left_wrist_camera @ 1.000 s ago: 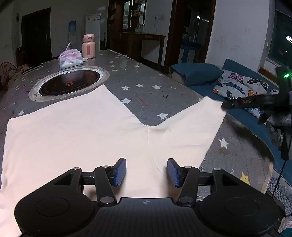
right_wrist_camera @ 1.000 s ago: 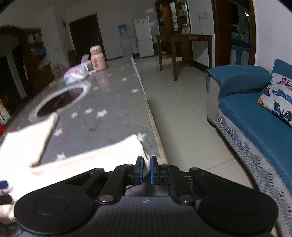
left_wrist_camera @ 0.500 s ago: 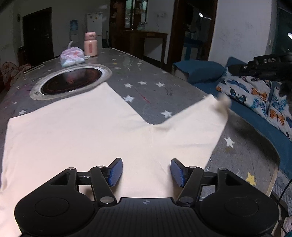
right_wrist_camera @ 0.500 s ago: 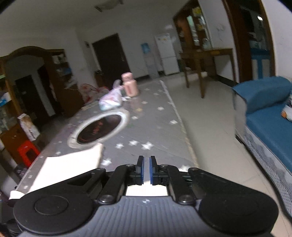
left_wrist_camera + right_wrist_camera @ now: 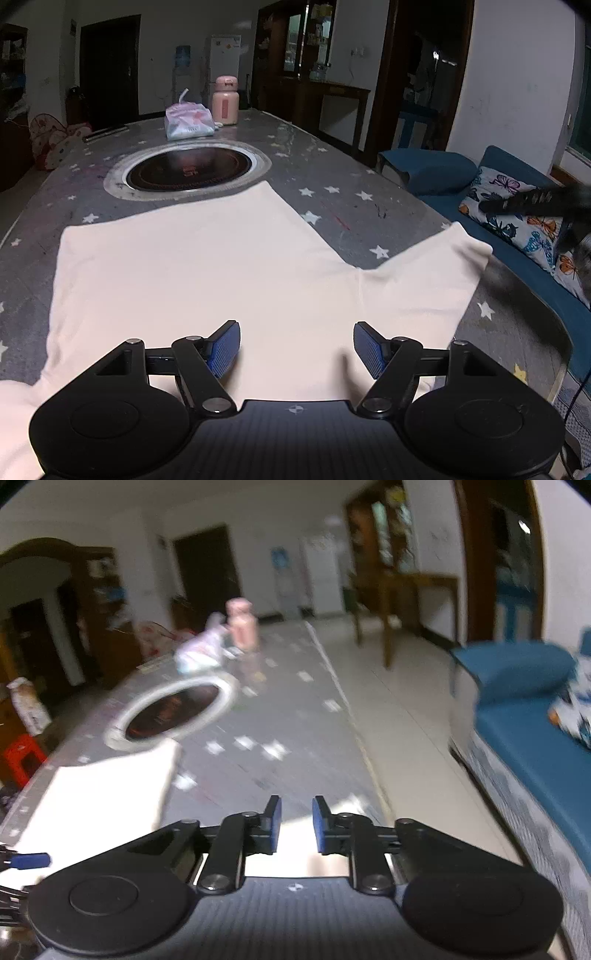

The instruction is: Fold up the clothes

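So the cream garment (image 5: 207, 273) is spread flat on the star-print worktop (image 5: 369, 206), taking up most of the near half. Its far edge stops just short of the round inset cooktop (image 5: 188, 171), and one section runs off toward the right edge of the worktop, where its corner (image 5: 476, 251) looks a bit lifted and rumpled.

The left hand-held gripper (image 5: 295, 347) hangs over the near part of the fabric with its 2 blue pads wide apart and opening further. There's cloth under the gap but nothing pinched between the pads.

The right hand-held gripper (image 5: 295, 823) is opening too, a narrow gap between its pads with nothing in it, and the pale cloth (image 5: 347, 808) sits just below and beyond the tips. That view is pretty blurry. From the left camera you can catch it as a dark smear at the right edge (image 5: 532, 201), apart from the fabric corner.

Further out: a plastic-wrapped packet (image 5: 188, 122) and a pink bottle (image 5: 225, 101) stand side by side at the far end of the worktop, past the cooktop. A blue sofa (image 5: 517, 266) with a butterfly cushion (image 5: 517, 218) runs along the right.
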